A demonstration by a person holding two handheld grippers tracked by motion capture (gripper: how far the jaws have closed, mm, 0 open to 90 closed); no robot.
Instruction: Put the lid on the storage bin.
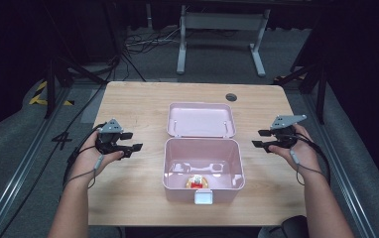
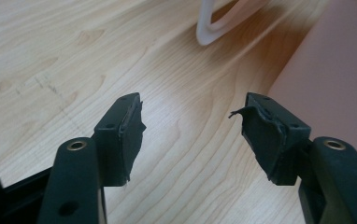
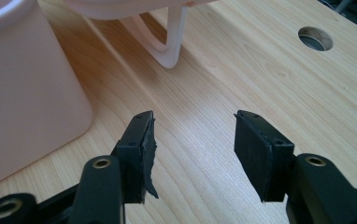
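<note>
Pink plastic box (image 1: 203, 171), lid open, tabletop centre: probably light, rigid, smooth; best held by walls. Left gripper (image 1: 130, 142), right gripper (image 1: 260, 138): agape, empty.

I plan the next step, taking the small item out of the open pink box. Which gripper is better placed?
Neither clearly: the left gripper and right gripper flank the pink box, both open. The item lies slightly left of centre, so left, marginally.

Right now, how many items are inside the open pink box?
1. A small red and yellow item lies on the floor of the pink box, near its front wall. Pale glare covers part of the floor, and the front wall could hide something small.
</note>
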